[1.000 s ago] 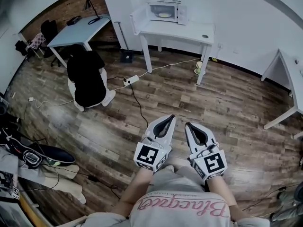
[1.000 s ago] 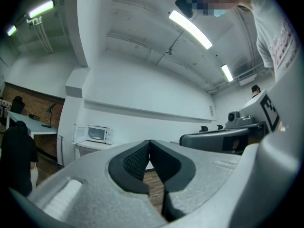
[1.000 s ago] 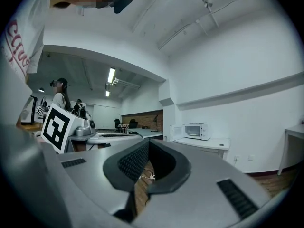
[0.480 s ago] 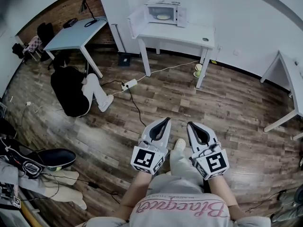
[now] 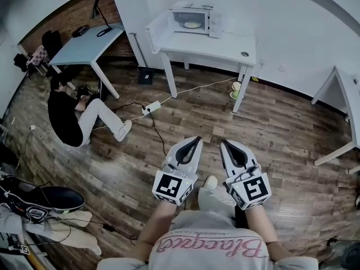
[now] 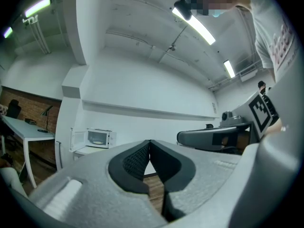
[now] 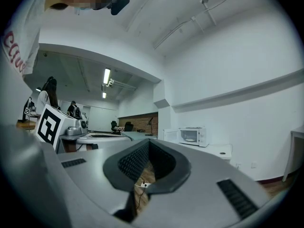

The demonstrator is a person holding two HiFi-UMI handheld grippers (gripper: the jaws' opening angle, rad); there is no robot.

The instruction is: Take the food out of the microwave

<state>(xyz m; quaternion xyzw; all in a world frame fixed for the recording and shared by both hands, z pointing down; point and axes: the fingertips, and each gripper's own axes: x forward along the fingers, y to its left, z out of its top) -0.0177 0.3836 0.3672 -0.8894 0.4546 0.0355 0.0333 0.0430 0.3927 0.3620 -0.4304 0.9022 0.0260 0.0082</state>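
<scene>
A white microwave [image 5: 194, 19] stands on a white table [image 5: 225, 44] by the far wall, its door [image 5: 154, 28] swung open to the left. A pale plate of food [image 5: 192, 25] lies inside it. The microwave [image 6: 99, 137] shows small and far off in the left gripper view, and the microwave [image 7: 194, 136] does too in the right gripper view. My left gripper [image 5: 198, 139] and right gripper [image 5: 223, 143] are held side by side at waist height, pointing towards the table, both shut with nothing in them and several steps short of it.
A person in black [image 5: 64, 114] sits on the wooden floor at the left by a blue-grey desk [image 5: 90, 43]. A power strip [image 5: 149, 106] and its cables run across the floor before the white table. Another white table [image 5: 343, 106] stands at the right. Bags and shoes [image 5: 39, 198] lie at lower left.
I have walked forward: the microwave table is nearer and larger. Both grippers stayed shut and side by side. The person on the floor has shifted left and stretched a leg out.
</scene>
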